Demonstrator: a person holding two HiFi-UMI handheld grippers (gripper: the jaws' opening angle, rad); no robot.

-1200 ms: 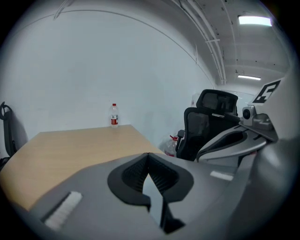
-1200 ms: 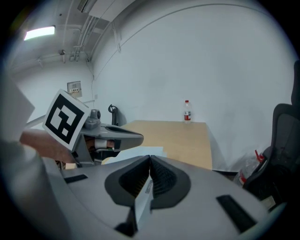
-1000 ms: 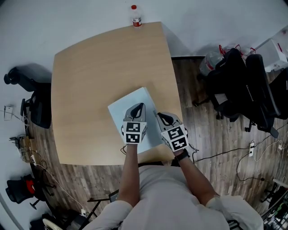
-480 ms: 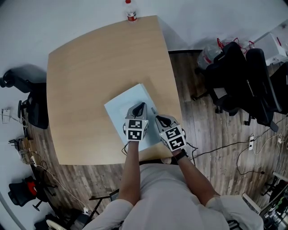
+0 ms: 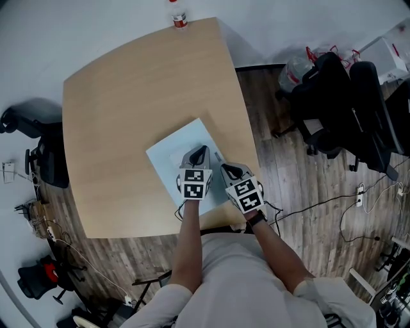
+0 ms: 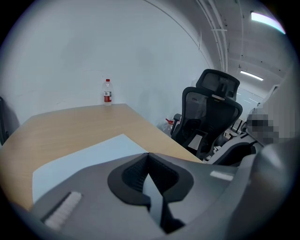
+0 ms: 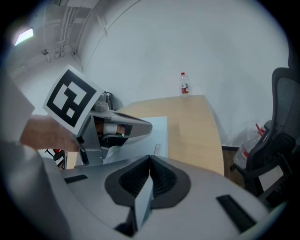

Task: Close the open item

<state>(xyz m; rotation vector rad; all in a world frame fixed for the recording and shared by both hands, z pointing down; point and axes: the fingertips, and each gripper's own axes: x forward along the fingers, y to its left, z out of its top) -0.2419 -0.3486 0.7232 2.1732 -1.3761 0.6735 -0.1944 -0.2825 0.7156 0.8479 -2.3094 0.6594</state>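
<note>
A pale blue flat rectangular item (image 5: 168,159) lies flat on the wooden table (image 5: 128,90), near its front right edge. It also shows in the left gripper view (image 6: 89,153) and in the right gripper view (image 7: 149,125). My left gripper (image 5: 200,151) hovers over the item's right half, its jaws pressed together with nothing between them (image 6: 148,155). My right gripper (image 5: 225,168) sits just right of it, over the item's right edge, and is also shut and empty (image 7: 150,157). The left gripper (image 7: 125,125) is seen from the right gripper view.
A small water bottle with a red label (image 5: 179,19) stands at the table's far edge. Black office chairs (image 5: 346,109) crowd the floor to the right. Another dark chair (image 5: 45,160) is at the left. Cables run across the wooden floor.
The head view has drifted slightly, so the table sits a bit higher and further left in the frame. Both grippers stay shut over the blue item's right part.
</note>
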